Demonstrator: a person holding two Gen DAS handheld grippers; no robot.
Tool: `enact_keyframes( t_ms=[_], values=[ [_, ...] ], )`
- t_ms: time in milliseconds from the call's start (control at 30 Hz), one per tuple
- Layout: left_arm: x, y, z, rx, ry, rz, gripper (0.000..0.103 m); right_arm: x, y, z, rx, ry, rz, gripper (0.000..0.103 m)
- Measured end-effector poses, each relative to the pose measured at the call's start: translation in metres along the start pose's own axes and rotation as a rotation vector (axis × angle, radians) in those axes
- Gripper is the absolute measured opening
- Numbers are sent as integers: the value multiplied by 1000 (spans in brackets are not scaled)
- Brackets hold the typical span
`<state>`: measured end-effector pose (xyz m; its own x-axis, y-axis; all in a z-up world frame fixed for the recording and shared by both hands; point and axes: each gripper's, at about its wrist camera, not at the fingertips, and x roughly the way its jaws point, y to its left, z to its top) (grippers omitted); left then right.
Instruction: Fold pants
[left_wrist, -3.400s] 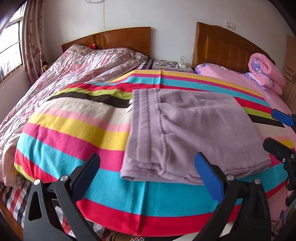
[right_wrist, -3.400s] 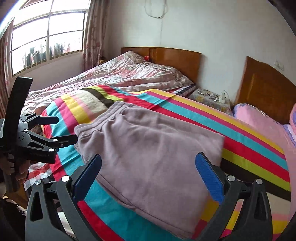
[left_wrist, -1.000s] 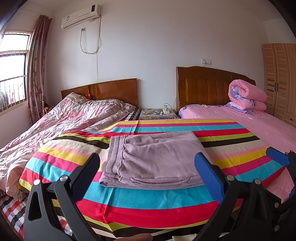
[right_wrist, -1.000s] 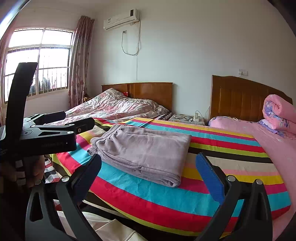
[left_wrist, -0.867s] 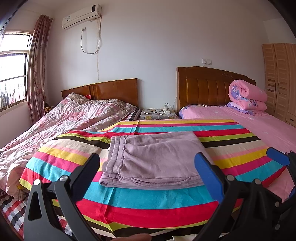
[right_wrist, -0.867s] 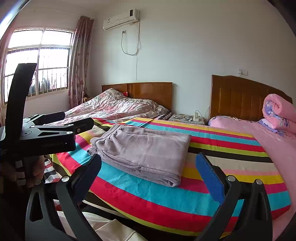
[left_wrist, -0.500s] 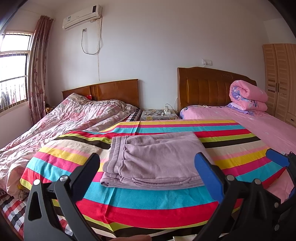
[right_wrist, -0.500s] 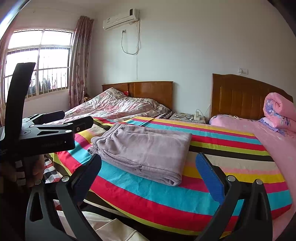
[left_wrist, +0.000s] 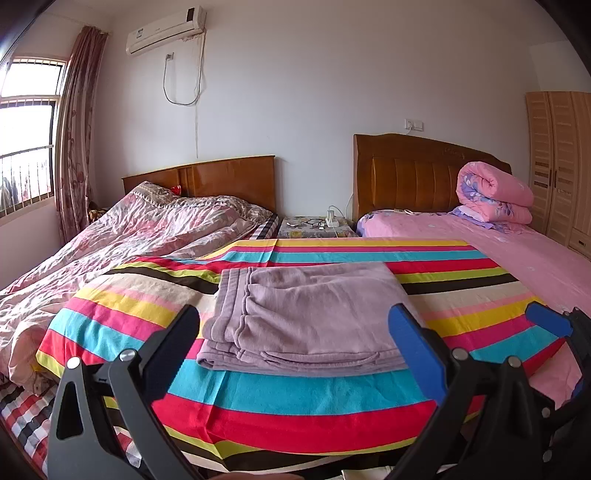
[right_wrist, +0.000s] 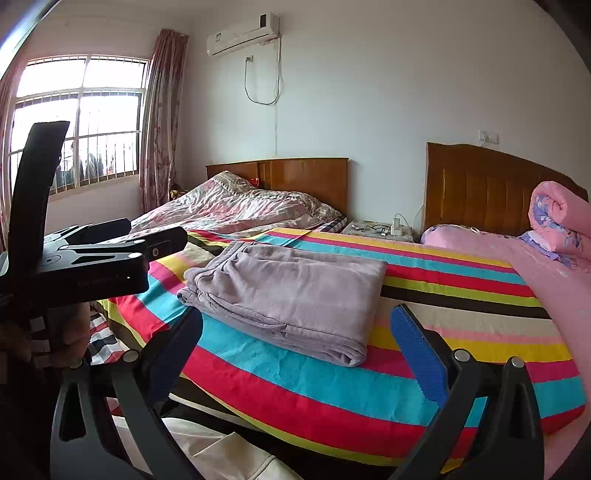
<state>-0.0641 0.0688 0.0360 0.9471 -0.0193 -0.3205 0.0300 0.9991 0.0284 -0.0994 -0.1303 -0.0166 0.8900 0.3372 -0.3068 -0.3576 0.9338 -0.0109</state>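
Pants (left_wrist: 306, 317) lie folded in a neat lilac rectangle on the striped blanket (left_wrist: 295, 387) over the bed; folding looks done, nothing obviously left. Left hand-held gripper (left_wrist: 295, 343) and right hand-held gripper (right_wrist: 297, 345) both spread wide, empty, held well short of the cloth. Versus 3.4 s ago: both have pulled back and levelled; pants unmoved.

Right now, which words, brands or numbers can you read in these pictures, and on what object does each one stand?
None can be read.
Air conditioner: a small label at its left end, too blurred to read.
Left gripper body, seen in the right wrist view: a faint line of print, too small to read.
Pants and striped sheet: no text.
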Motion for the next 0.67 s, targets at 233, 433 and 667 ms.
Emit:
enact_keyframes(
  t_ms=[233,433,667],
  values=[
    [9,0,-5,-8,46,-15,102,0,-1,-2,4,8,10,98],
    [8,-3,-9,1,52,23,102,1,-3,-3,19,13,17,98],
    [11,3,-7,-20,72,65,102,0,-10,-4,49,1,11,98]
  ],
)
